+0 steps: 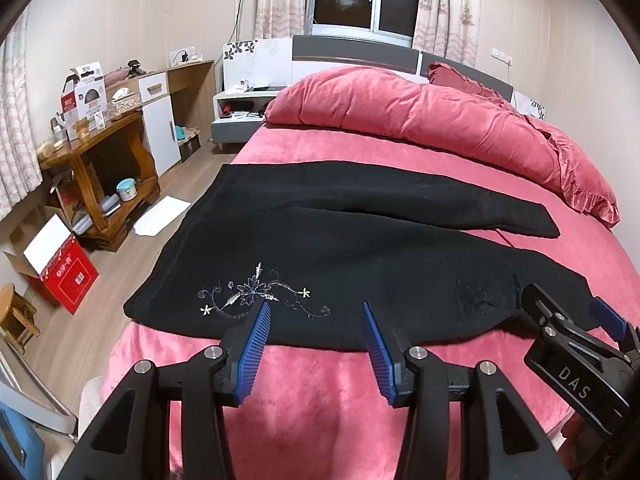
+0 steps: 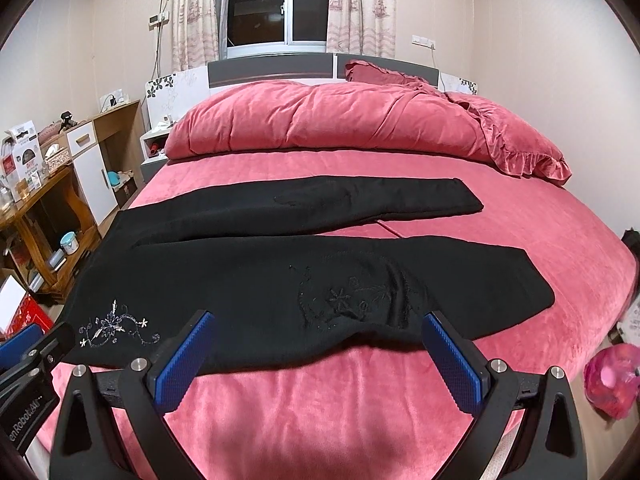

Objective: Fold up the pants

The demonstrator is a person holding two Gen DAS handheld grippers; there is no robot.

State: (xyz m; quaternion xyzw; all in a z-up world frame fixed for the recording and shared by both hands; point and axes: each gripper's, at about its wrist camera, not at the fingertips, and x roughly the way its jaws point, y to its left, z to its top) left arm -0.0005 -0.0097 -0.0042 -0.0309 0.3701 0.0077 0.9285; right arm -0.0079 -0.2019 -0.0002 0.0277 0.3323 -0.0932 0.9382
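Black pants (image 1: 340, 256) lie flat across the pink bed (image 1: 304, 392), waistband at the left, both legs stretched to the right. White flower embroidery (image 1: 256, 296) marks the near hip. The pants also show in the right wrist view (image 2: 280, 280). My left gripper (image 1: 316, 308) is open, its blue pads over the pants' near edge by the embroidery. My right gripper (image 2: 318, 320) is open wide at the near edge of the near leg; it also shows in the left wrist view (image 1: 576, 320). Neither holds anything.
A rolled pink duvet (image 1: 420, 120) and pillow lie at the head of the bed. A wooden table (image 1: 96, 160) with boxes, a red carton (image 1: 64, 276) and a stool stand on the floor left. A pink bag (image 2: 612, 380) sits right of the bed.
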